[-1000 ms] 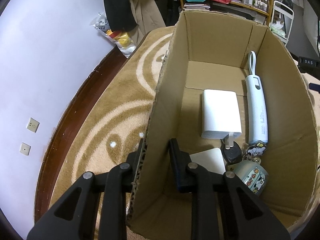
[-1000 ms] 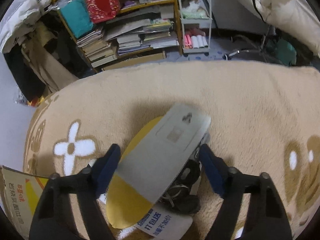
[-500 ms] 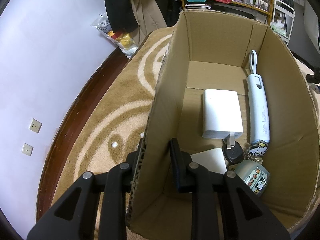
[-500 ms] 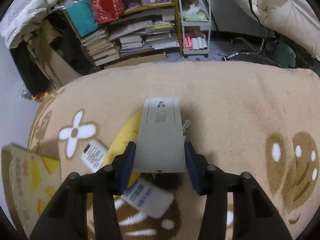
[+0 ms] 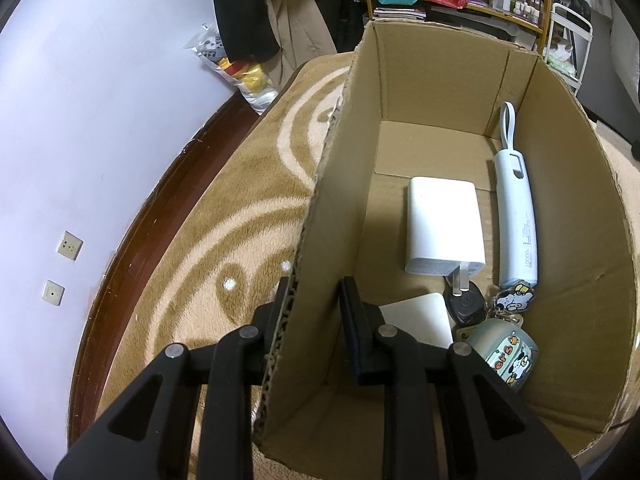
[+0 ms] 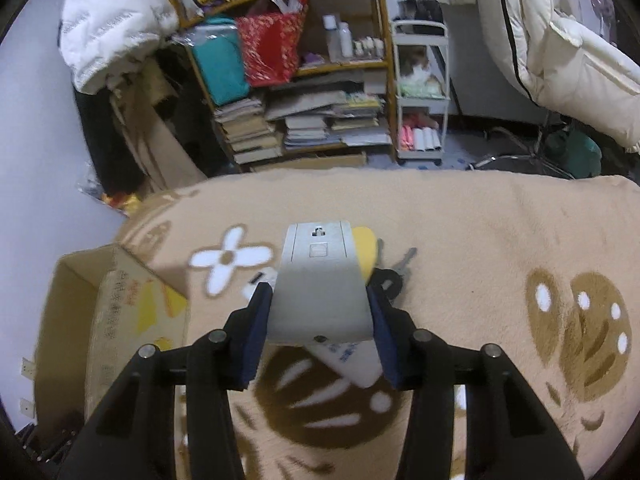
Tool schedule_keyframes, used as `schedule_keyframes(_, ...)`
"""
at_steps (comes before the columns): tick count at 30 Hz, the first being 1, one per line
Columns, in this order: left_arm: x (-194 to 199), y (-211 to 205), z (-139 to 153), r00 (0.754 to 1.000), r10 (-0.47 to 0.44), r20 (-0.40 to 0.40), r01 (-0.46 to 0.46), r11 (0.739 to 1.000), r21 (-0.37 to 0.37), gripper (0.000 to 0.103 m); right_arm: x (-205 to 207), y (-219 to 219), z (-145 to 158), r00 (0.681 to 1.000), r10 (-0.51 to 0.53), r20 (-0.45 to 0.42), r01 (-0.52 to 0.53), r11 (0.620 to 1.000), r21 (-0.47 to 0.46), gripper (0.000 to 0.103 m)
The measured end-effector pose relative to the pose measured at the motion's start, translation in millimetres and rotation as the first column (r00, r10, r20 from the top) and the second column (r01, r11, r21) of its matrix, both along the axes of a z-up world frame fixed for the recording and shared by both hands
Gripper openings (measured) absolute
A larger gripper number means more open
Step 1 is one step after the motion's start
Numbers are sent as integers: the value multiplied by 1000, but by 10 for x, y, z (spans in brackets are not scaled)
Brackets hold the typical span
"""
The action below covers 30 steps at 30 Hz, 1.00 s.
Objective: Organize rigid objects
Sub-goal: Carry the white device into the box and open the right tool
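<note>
Closest in the left wrist view, the left gripper is clamped on the near left wall of the cardboard box, one finger outside, one inside. Only this view shows the box contents: a flat white pad just past the inner finger, a black key fob and a cartoon-print case beside it, then a white charger on the floor and a pale blue power bank along the right wall. Beyond the box, a patterned blanket and hanging clothes are seen.

In the right wrist view, the right gripper is pinched on a grey flat device, held above the blanket. Only here are the leftover items seen: a white labelled item under the device, a yellow object and keys just past it. The box is seen from outside at lower left. Farther back, a cluttered bookshelf is visible.
</note>
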<state>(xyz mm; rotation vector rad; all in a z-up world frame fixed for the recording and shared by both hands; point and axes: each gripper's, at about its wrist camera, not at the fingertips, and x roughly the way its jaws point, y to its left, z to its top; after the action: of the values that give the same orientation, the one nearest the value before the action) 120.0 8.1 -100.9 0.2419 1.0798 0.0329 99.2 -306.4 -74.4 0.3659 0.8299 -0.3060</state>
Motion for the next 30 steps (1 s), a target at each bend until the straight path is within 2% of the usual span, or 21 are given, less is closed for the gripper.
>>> schedule_keyframes(7,-5,5,1,1000,-2,0,2,1000,2,22,1,315,284,992,94,84,-95,995,8,51)
schedule_keyframes(12,-9,2,-2,1000,-6,2,6,1000,6,22,-61,621,513,974,181,139,-177,983,-37,51)
schedule_keyframes(18,-10,-2,-11,1000,-8,2,8,1000,6,22,-166,870,671,951,243,190,-243,970,-25,51)
schedule_keyframes(24,-7,-7,-11,1000,-14,1,14,1000,13,22,-203,1088,755,918,325,226,-326,945,-37,51)
schedule_keyframes(30,-7,-8,-15,1000,-14,1,14,1000,12,22,-193,1310,689,892,401,207,-405,914,-27,51)
